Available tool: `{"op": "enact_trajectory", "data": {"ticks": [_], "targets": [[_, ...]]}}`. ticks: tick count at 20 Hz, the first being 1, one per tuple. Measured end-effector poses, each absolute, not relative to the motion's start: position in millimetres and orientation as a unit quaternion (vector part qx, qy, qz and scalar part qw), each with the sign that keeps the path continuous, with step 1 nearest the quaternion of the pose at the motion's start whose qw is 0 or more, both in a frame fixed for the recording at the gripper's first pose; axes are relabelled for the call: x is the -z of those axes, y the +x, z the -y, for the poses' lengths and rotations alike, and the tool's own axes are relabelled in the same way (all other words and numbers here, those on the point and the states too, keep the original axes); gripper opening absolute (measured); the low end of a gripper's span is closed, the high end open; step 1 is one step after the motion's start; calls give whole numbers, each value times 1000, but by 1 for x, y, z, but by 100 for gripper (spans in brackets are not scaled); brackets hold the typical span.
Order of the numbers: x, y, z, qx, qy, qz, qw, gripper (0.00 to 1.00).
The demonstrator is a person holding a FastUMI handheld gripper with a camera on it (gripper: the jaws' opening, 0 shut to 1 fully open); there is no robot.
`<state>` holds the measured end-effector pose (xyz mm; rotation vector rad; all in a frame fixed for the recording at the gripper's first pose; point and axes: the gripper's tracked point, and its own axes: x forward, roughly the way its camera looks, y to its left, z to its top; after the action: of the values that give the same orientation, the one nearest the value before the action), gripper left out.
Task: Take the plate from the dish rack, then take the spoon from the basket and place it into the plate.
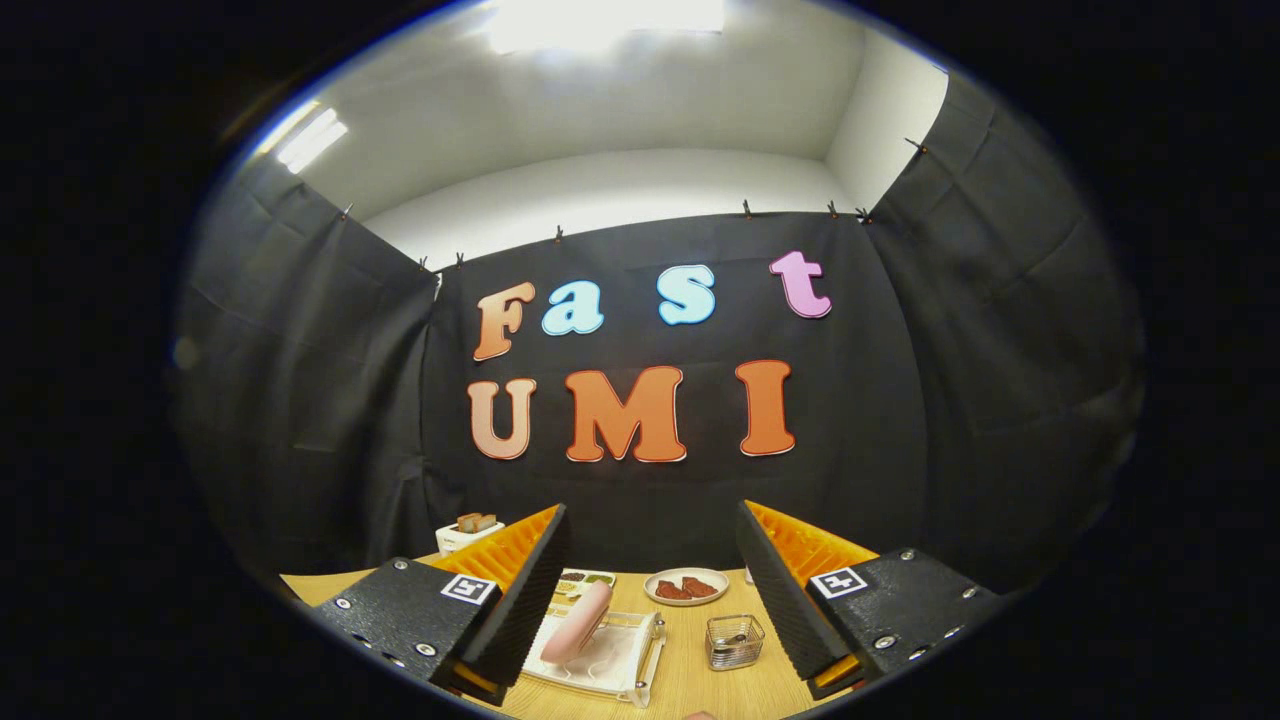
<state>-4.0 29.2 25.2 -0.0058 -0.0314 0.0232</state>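
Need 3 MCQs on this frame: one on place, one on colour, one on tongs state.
1. Where does the pink oblong plate stand?
A. in the clear plastic dish rack
B. in the wire mesh basket
C. on the toaster

2. What colour is the round dish at the far side of the wooden table?
A. blue
B. white
C. green

3. How are the tongs?
A. shut on the plate
B. shut on a spoon
C. open, holding nothing

Answers: 1 A, the plate leans in the rack; 2 B, white with brown food; 3 C, the fingers stand wide apart.

wooden table (690, 680), dish rack (600, 655), basket (734, 641)
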Motion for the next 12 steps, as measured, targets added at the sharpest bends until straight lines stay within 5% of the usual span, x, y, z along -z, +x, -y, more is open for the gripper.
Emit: {"op": "enact_trajectory", "data": {"ticks": [12], "targets": [[-18, 1, -52, -44, -8, -13, 999, 98]]}}
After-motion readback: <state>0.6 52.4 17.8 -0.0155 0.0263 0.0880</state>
